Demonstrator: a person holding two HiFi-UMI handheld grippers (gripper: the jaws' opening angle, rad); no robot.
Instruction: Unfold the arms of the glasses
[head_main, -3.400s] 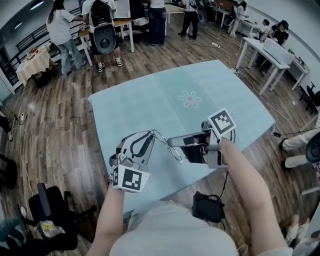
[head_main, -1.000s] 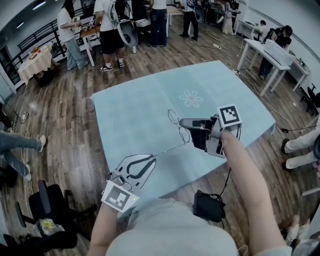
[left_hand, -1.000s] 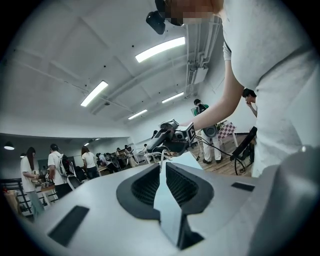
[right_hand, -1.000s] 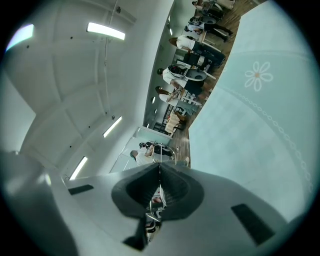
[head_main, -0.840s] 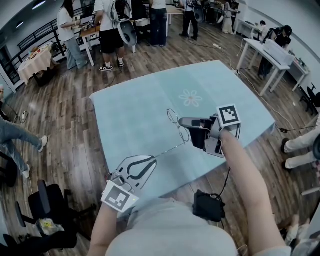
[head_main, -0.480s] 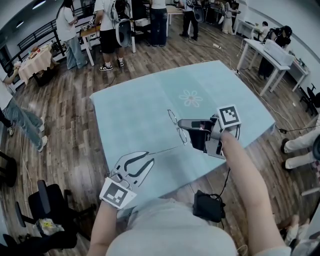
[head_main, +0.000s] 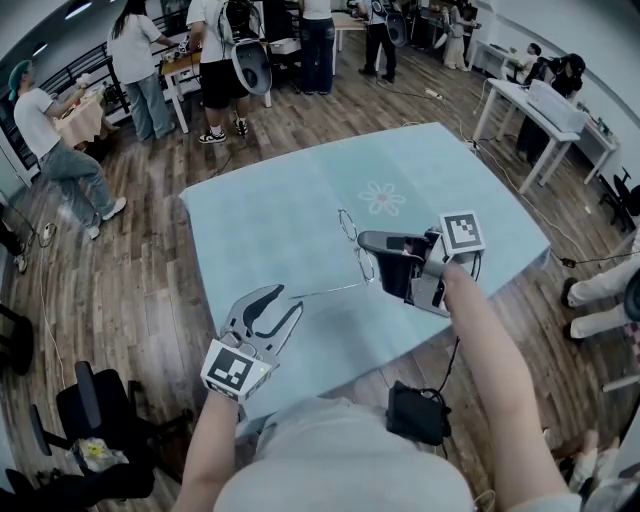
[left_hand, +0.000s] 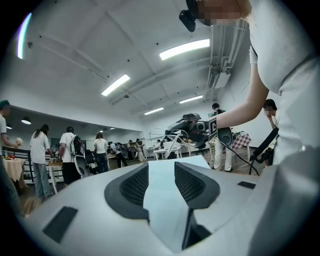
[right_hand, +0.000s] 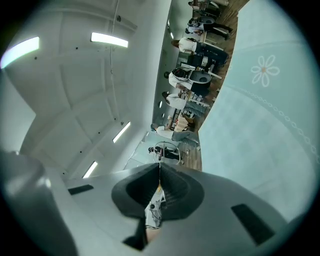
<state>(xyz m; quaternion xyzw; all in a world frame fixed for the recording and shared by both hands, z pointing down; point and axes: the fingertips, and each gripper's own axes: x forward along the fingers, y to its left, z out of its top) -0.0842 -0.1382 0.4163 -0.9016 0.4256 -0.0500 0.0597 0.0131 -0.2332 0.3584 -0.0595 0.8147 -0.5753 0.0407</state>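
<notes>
Glasses: held above the tabletop, over its near half, pinched by the right hand-held gripper, whose jaws are closed on the frame. The frame front runs far-to-near. One arm is swung out, its long axis pointing at the near left corner. Left hand-held gripper: just off that arm's tip, in line with it. Its jaws have just been opening and hold nothing. Second arm: position not discernible.

A pale blue cloth bearing a flower motif covers the table.
</notes>
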